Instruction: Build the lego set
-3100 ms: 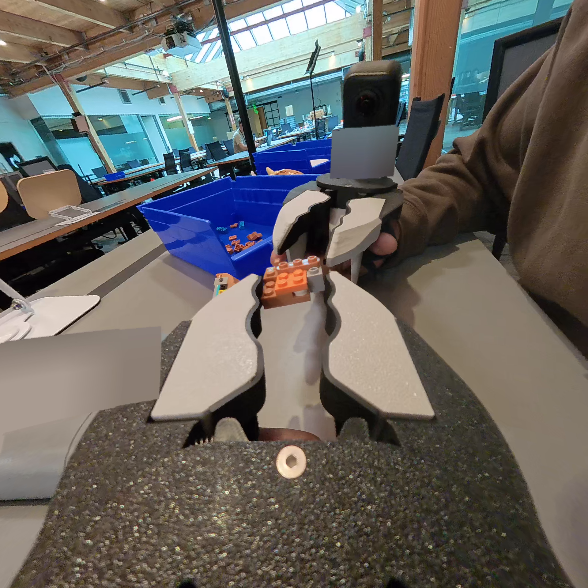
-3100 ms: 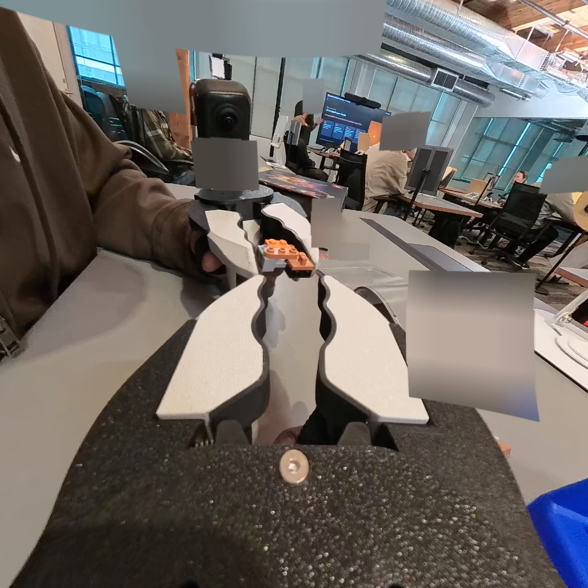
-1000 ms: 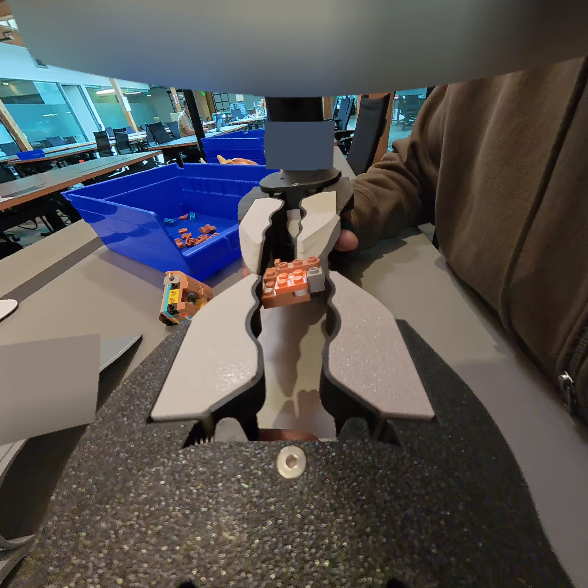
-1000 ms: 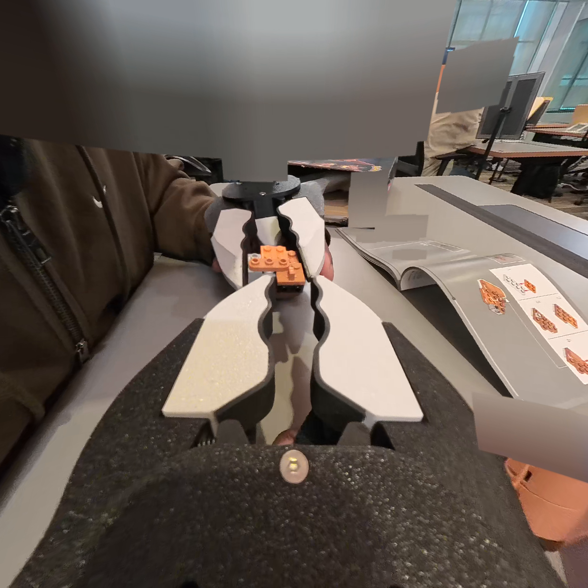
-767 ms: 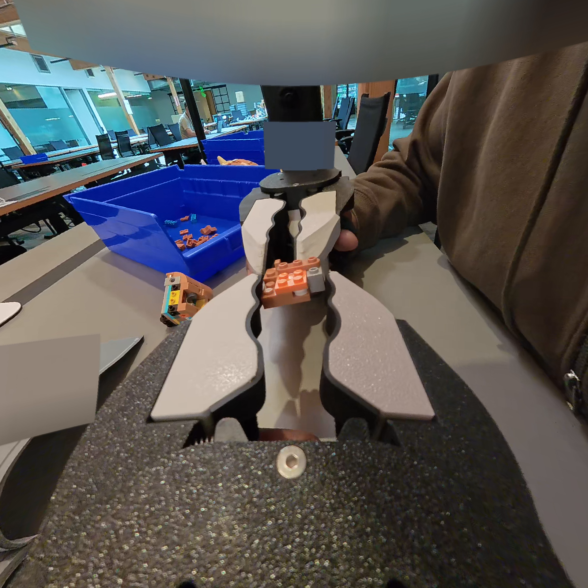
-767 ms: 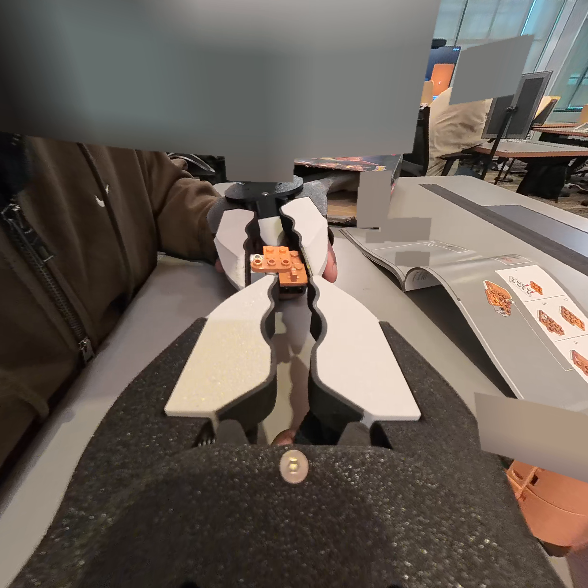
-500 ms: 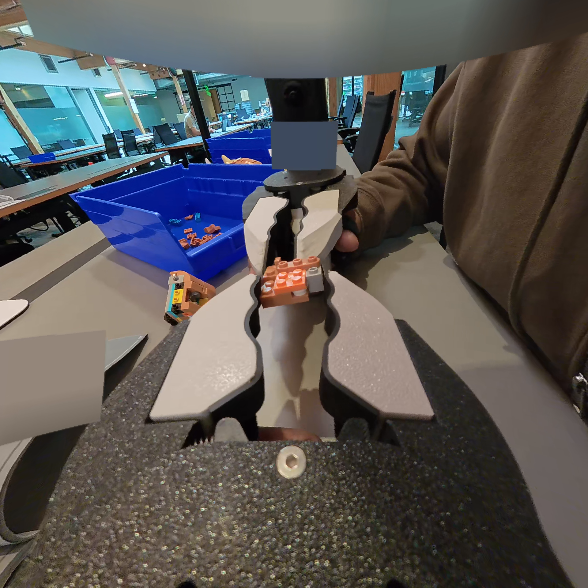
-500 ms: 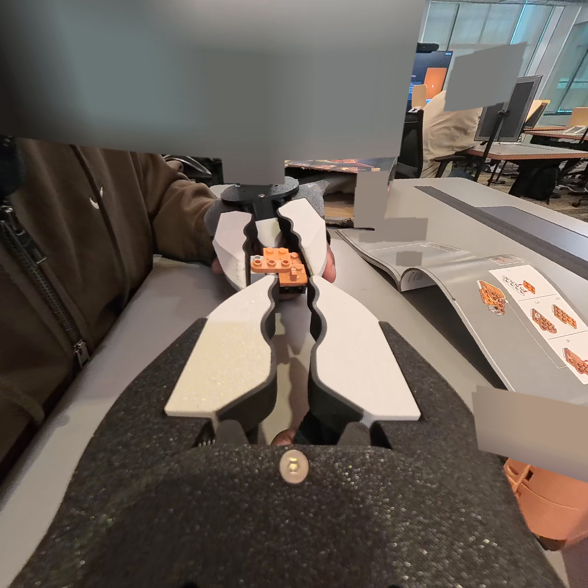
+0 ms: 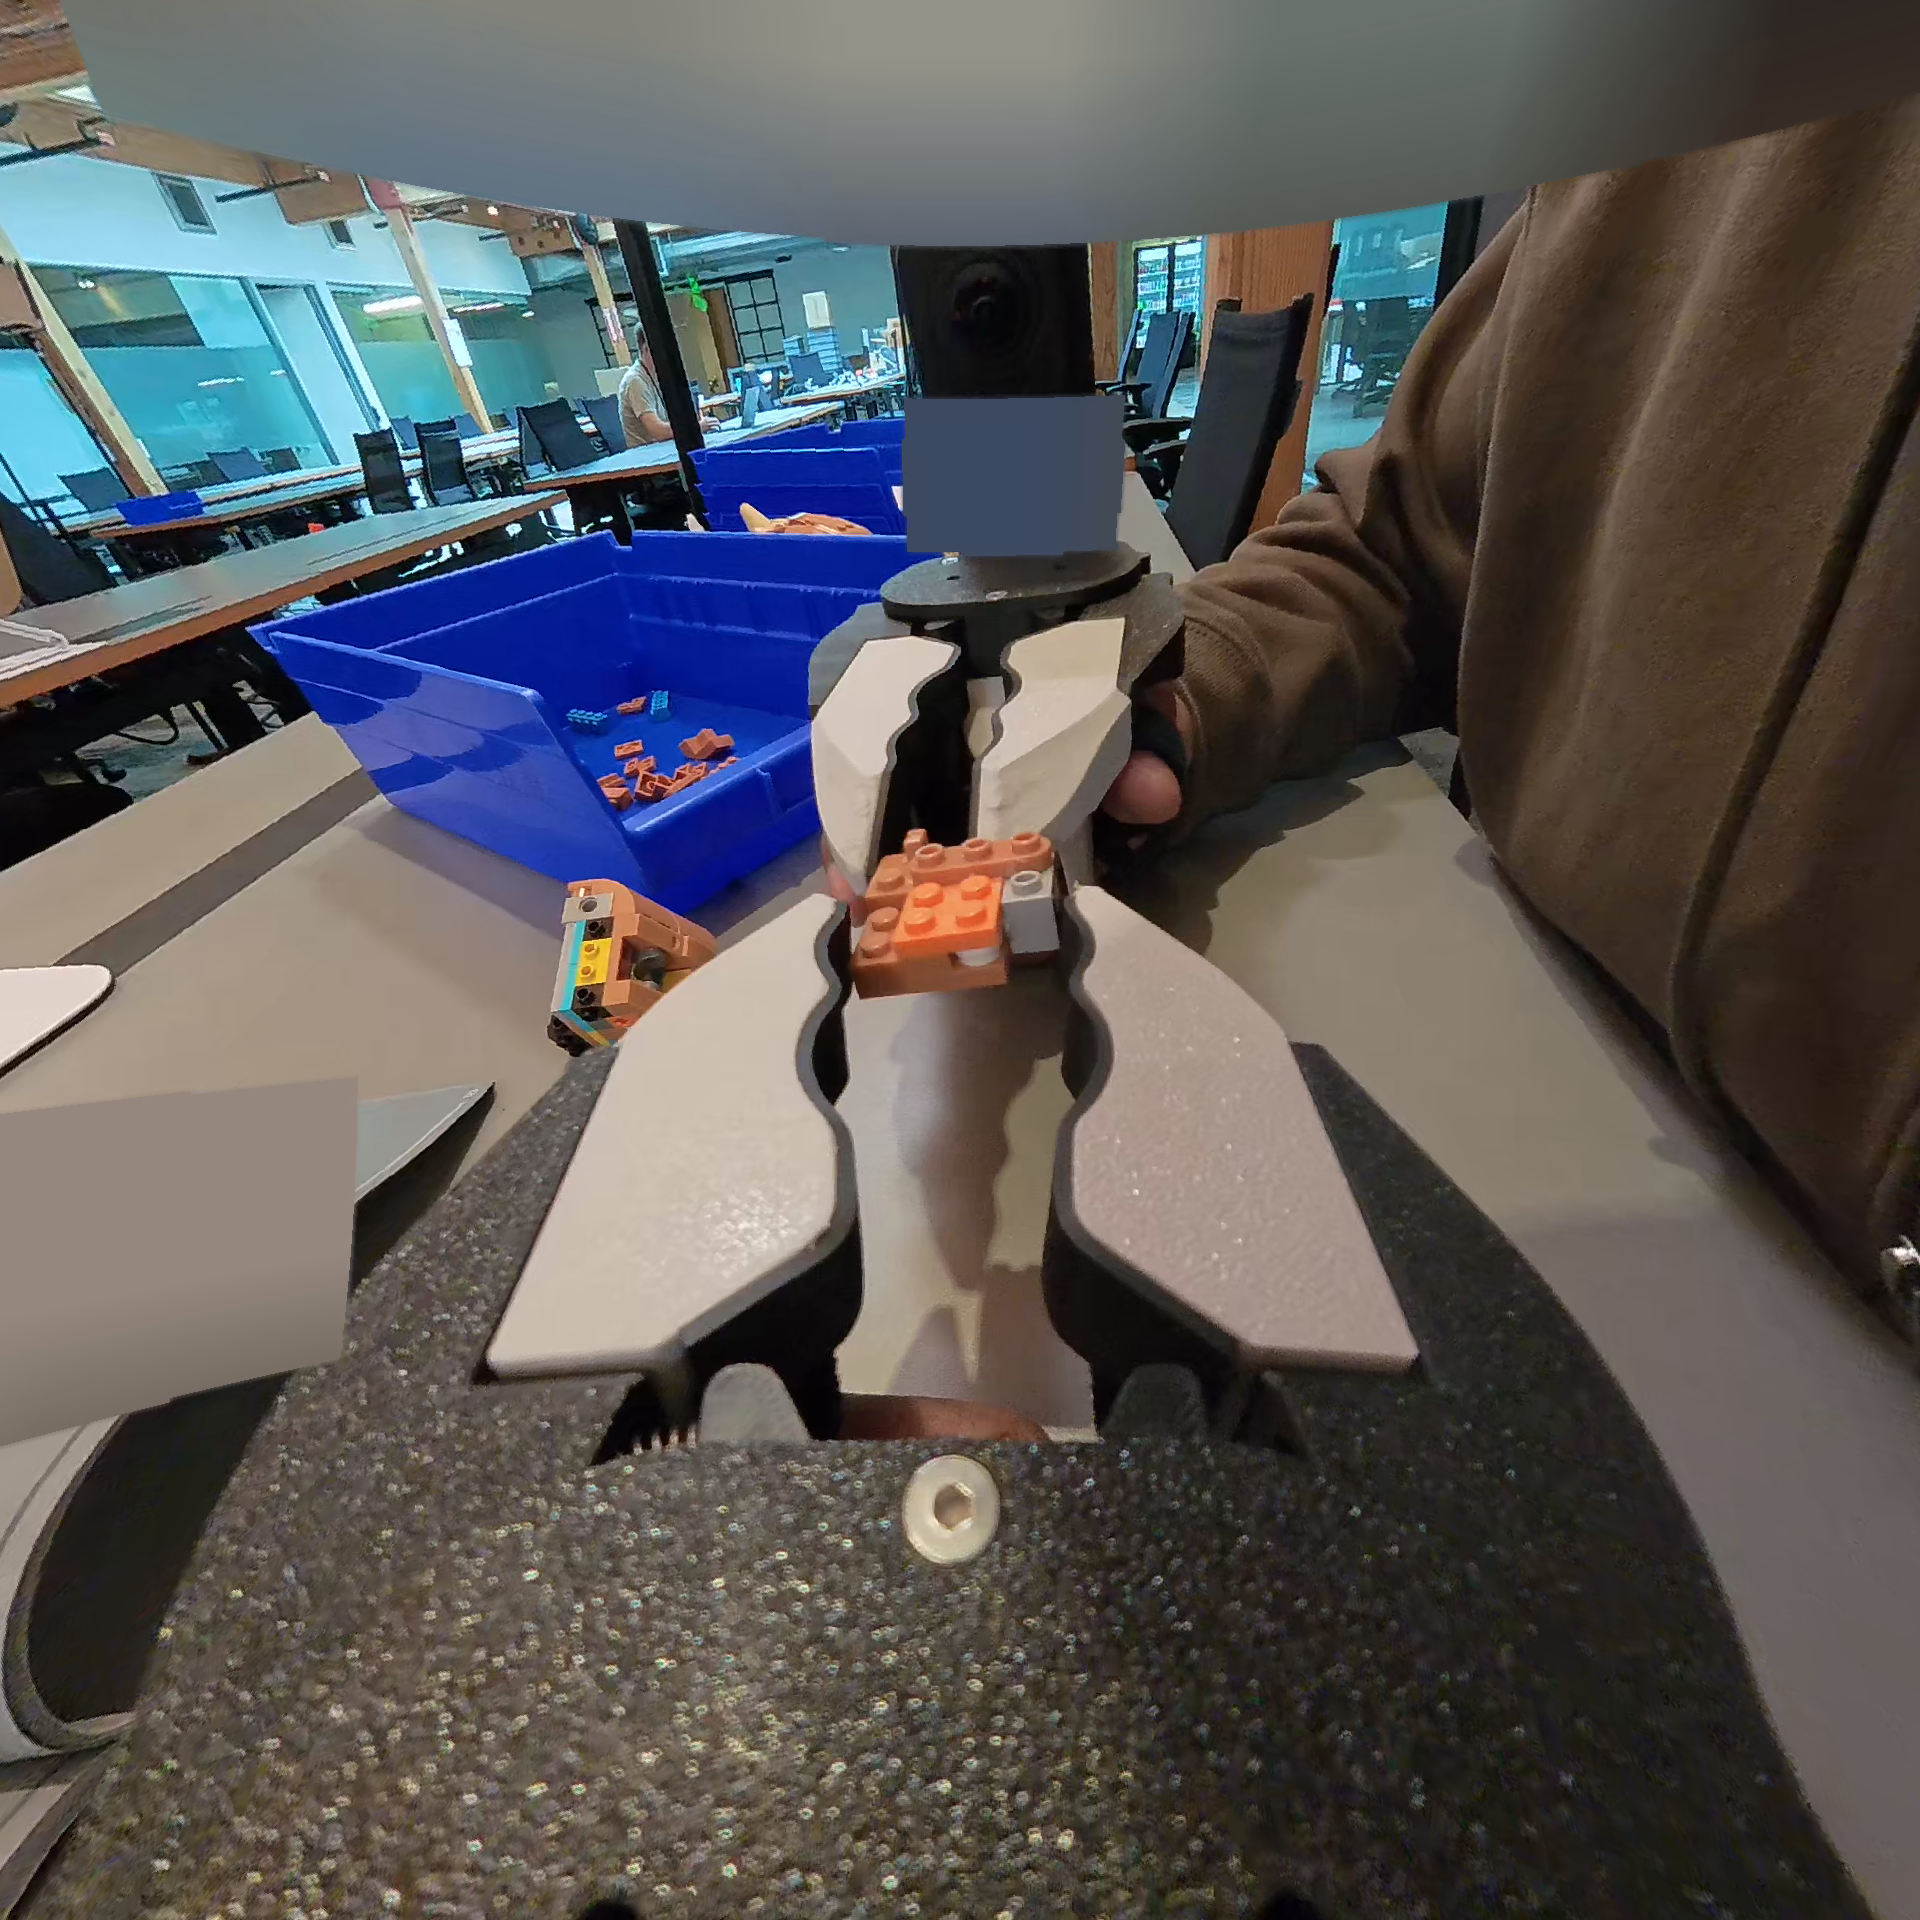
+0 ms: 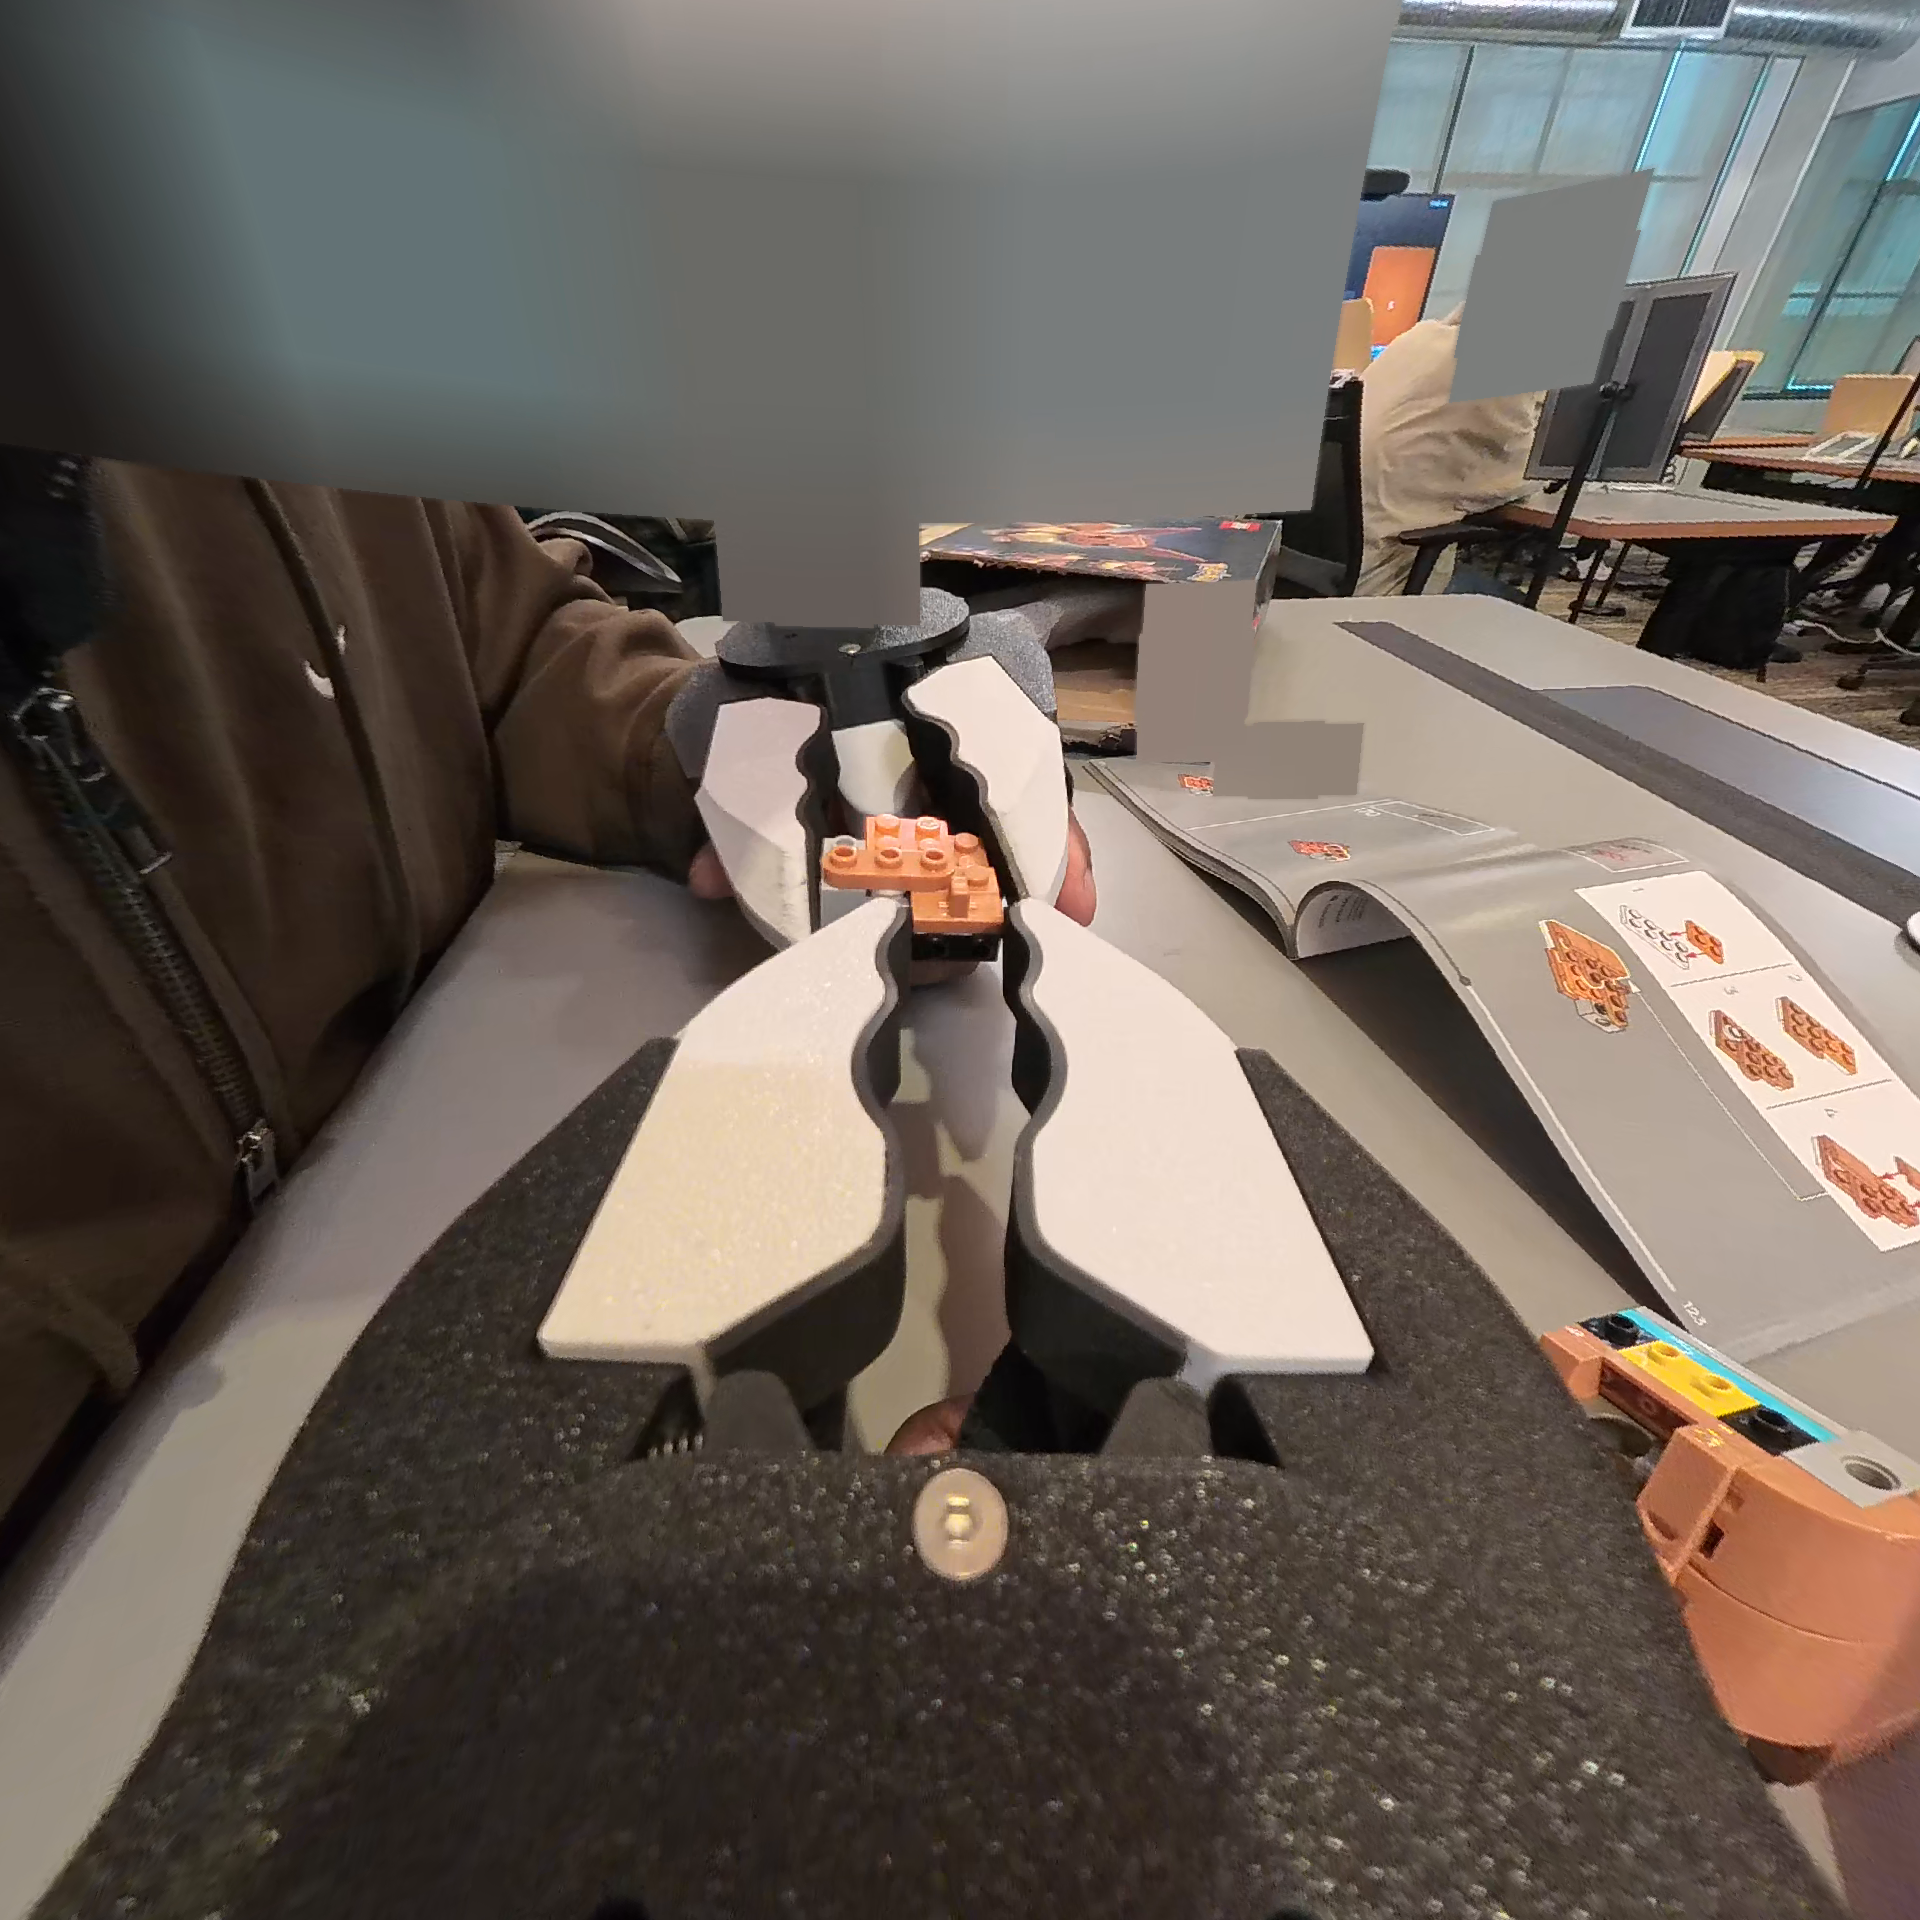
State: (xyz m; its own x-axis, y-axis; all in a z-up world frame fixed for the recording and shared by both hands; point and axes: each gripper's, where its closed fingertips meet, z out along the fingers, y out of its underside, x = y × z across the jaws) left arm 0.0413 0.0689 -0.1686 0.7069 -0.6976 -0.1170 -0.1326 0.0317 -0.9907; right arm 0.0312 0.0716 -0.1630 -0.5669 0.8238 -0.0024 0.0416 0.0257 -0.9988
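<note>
A small orange and brown lego assembly with a grey piece on one side is held in the air between my two grippers, which face each other. My left gripper is shut on its sides. My right gripper is shut on the assembly's near end, where a brown and black piece sits between its tips. Each gripper shows beyond the other: the right gripper in the left wrist view, the left gripper in the right wrist view.
A blue bin with loose bricks stands on the grey table. A brown sub-build lies near it and also shows in the right wrist view. An open instruction booklet and a lego box lie behind. A person's brown sleeve is close. My left and right fingertips are right by each other.
Since three seconds ago my right gripper has closed onto the assembly and both grippers have dropped nearer the person. In the last second the pair only drifted slightly; both grips hold.
</note>
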